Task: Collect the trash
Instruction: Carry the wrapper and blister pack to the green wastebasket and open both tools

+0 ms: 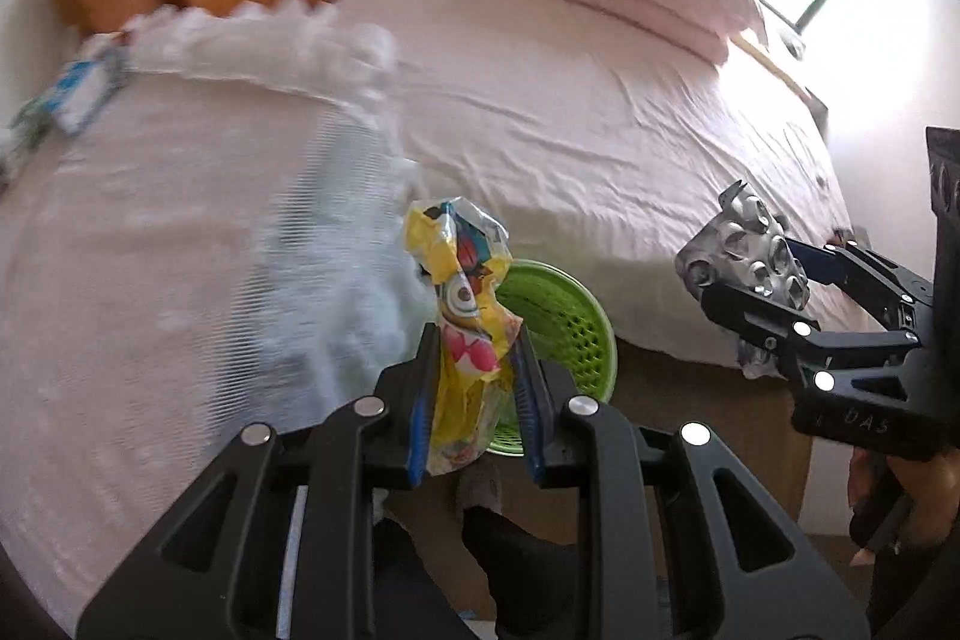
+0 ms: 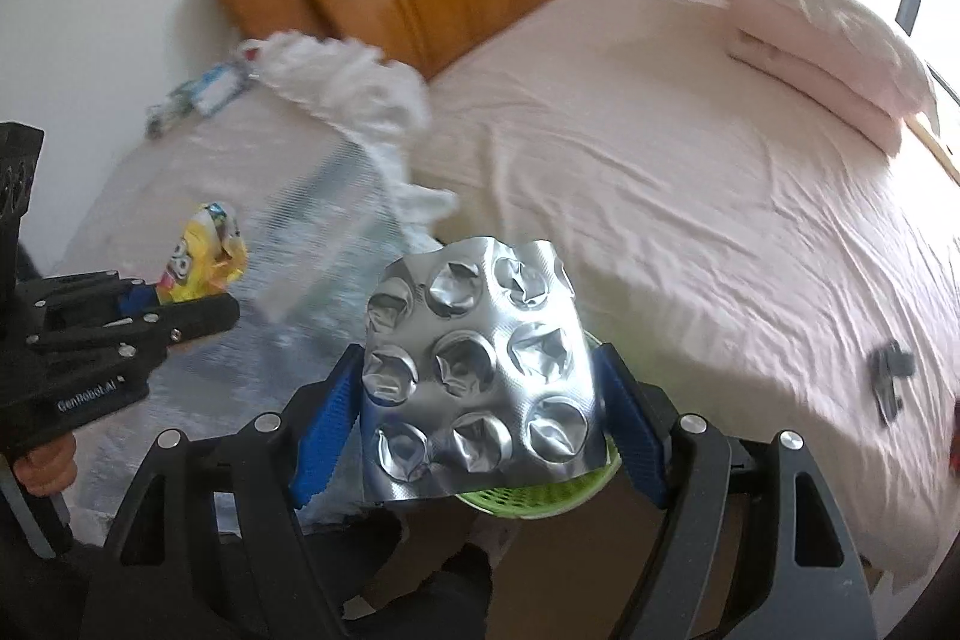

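2 grippers grip trash above the green basket at the bed's near edge: left gripper clamps a yellow wrapper, right gripper clamps a foil blister pack.

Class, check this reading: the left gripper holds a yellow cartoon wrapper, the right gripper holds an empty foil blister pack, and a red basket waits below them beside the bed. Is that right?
One detail is wrong: the basket is green, not red, as the left wrist view shows. The rest stands: the left gripper holds the yellow cartoon wrapper, and the right gripper holds the empty foil blister pack, beside the bed.
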